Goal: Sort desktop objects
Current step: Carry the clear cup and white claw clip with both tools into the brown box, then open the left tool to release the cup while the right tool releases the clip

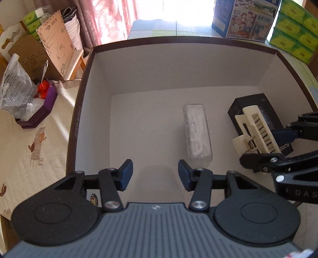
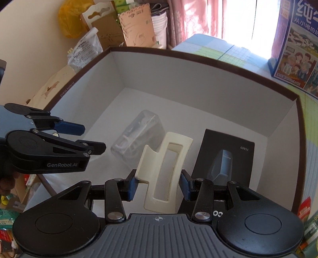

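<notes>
A large open box (image 1: 184, 37) with a brown rim and white inside fills both views. On its floor lie a clear plastic packet (image 1: 196, 131) (image 2: 137, 133) of white parts and a black shaver box (image 1: 248, 105) (image 2: 228, 156). My right gripper (image 2: 159, 178) (image 1: 266, 146) is shut on a cream hair claw clip (image 2: 169, 158) (image 1: 256, 127), which hangs inside the box over the black shaver box. My left gripper (image 1: 155, 170) (image 2: 89, 139) is open inside the box near its front wall, left of the packet, with nothing between its fingers.
Left of the box, a purple tray (image 1: 39, 113) with a crumpled plastic bag (image 1: 15, 89) sits on the cream tablecloth, with cardboard boxes (image 1: 53, 53) behind. Behind the box stand a blue printed carton (image 1: 244, 17) and stacked green tissue packs (image 1: 294, 27).
</notes>
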Available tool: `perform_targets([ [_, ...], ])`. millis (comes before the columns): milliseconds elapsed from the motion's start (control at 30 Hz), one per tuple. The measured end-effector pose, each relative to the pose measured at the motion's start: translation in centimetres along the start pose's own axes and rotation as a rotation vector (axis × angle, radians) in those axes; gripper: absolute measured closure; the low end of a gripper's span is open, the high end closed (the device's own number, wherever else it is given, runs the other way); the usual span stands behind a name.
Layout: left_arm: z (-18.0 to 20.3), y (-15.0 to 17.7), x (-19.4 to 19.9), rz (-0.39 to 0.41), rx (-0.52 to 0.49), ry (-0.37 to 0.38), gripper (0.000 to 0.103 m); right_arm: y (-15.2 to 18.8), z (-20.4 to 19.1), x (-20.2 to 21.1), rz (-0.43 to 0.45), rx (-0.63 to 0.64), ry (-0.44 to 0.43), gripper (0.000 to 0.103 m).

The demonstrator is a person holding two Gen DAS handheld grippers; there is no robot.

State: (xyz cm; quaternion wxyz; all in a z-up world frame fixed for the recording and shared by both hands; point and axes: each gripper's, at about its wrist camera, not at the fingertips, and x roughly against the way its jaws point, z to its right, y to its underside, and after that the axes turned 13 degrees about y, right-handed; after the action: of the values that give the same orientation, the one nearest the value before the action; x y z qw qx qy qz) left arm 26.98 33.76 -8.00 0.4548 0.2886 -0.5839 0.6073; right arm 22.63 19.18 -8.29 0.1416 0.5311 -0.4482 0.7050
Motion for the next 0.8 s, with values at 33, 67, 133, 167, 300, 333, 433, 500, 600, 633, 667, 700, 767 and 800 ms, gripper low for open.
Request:
perform_targets([
  [33,0.0,0.0,0.0,-0.001,-0.001,-0.002,0.058,0.0,-0.1,0.0,-0.002,0.000,0.000,0.061],
  [67,-0.1,0.0,-0.1,-0.002,0.000,0.000,0.058,0.0,-0.1,-0.1,-0.005,0.001,0.002,0.061],
  [133,-0.2,0.0,0.1,0.002,0.005,0.009,0.057,0.0,-0.2,-0.2,-0.009,0.002,0.002,0.061],
  [167,-0.2,0.0,0.3,0.006,0.006,0.015,0.056,-0.1,-0.2,-0.3,-0.010,0.004,0.001,0.061],
  [300,-0.2,0.0,0.7,0.019,0.008,0.023,0.055,0.0,-0.6,-0.3,0.000,0.022,-0.006,0.061],
  [333,-0.2,-0.1,0.9,0.022,0.010,0.025,0.055,0.0,-0.7,-0.3,0.009,0.026,-0.007,0.061],
  [433,-0.2,-0.1,1.3,0.032,0.016,0.032,0.053,0.1,-0.8,-0.2,0.034,0.030,0.003,0.041],
  [500,0.0,0.0,1.6,0.040,0.017,0.039,0.050,0.3,-0.8,0.2,0.053,0.029,0.007,0.030],
  [600,0.3,0.1,2.1,0.055,0.010,0.036,0.042,0.6,-0.6,0.9,0.060,0.028,0.026,0.017],
  [633,0.5,0.1,2.3,0.061,0.009,0.032,0.036,0.8,-0.5,1.3,0.067,0.025,0.031,0.012],
  [667,0.6,0.2,2.5,0.067,0.007,0.031,0.034,0.9,-0.5,1.6,0.073,0.022,0.033,0.009],
  [700,0.7,0.2,2.7,0.072,0.008,0.032,0.034,1.1,-0.3,2.0,0.074,0.017,0.035,0.008],
  [767,0.7,0.4,3.2,0.079,0.013,0.038,0.031,1.5,0.0,2.6,0.071,0.004,0.050,0.002],
  [800,0.8,0.5,3.4,0.083,0.015,0.037,0.029,1.7,0.2,3.0,0.075,-0.002,0.053,0.002],
])
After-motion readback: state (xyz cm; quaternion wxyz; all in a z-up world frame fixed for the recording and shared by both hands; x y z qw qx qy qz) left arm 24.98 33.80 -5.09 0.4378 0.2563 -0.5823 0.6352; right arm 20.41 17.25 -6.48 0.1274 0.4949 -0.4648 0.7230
